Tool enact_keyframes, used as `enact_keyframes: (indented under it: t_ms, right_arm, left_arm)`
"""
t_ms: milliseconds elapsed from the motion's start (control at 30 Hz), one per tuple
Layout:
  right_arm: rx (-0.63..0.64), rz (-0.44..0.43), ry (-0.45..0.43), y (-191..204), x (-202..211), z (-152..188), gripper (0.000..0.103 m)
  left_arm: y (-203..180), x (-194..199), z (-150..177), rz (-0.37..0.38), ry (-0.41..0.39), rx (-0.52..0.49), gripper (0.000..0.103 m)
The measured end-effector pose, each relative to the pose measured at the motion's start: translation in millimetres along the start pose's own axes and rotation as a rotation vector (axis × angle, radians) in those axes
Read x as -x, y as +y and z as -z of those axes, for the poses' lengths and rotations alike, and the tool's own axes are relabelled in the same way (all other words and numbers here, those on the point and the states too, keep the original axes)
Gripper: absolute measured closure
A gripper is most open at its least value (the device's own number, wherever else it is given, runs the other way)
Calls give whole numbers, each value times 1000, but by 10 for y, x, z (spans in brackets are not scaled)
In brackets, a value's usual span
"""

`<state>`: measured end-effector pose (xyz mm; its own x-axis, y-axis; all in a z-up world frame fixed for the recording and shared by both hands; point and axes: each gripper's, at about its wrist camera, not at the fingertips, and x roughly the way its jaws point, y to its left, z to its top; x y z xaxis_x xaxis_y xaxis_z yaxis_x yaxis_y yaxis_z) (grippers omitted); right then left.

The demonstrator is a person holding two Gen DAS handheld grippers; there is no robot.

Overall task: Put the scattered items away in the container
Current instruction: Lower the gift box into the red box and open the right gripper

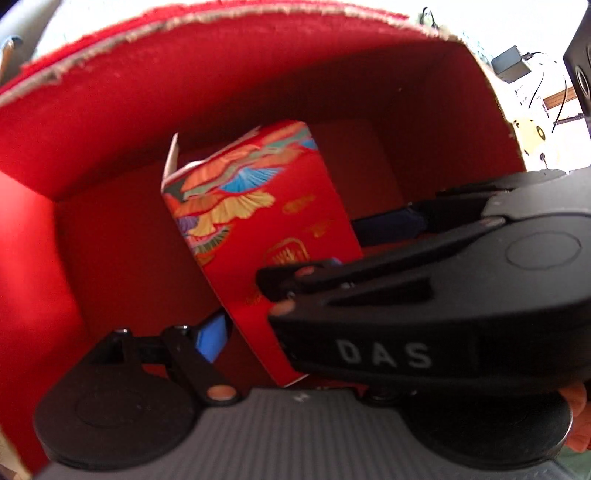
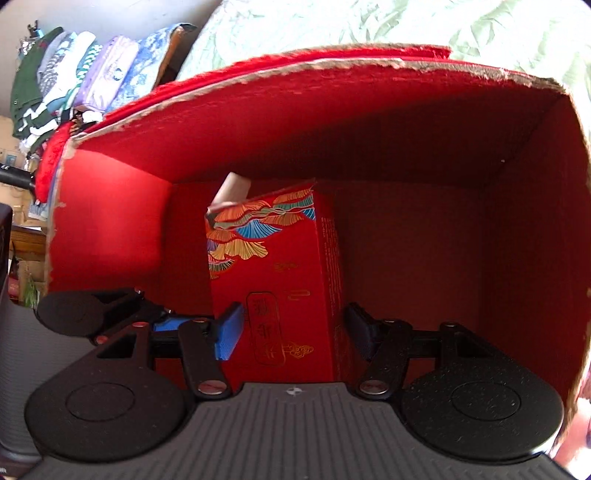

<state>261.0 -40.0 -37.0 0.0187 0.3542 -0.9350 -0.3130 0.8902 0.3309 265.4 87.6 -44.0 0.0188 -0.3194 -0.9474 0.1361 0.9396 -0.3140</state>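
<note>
A tall red gift box (image 2: 273, 280) with gold and blue fan patterns is inside a big red cardboard container (image 2: 332, 122). My right gripper (image 2: 293, 334) has a blue pad on each side of the box and is shut on it. In the left wrist view the same box (image 1: 258, 221) tilts inside the container (image 1: 184, 103). Only one blue pad (image 1: 212, 338) of my left gripper shows, left of the box; the right gripper's body (image 1: 424, 314) crosses the view and hides the other side.
The container's top edges are torn and ragged (image 2: 369, 64). A stack of folded clothes (image 2: 74, 74) lies behind it to the left, on a pale green sheet (image 2: 369, 26). A desk with cables and a small grey box (image 1: 511, 64) shows at the right of the left wrist view.
</note>
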Motion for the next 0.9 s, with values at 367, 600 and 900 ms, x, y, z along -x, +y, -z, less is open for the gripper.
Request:
enact_keyframes:
  t_ms: [367, 600, 900]
  right_arm:
    - [-36, -9, -96, -351, 378, 142, 46]
    - [-25, -7, -186, -429, 732, 300, 60]
    - [-81, 17, -404, -698, 1346, 551, 62]
  left_arm:
    - [-128, -138, -179, 28, 66, -53, 15]
    - [-349, -182, -264, 13, 81, -197, 10]
    - [-603, -100, -284, -37, 28, -402, 5]
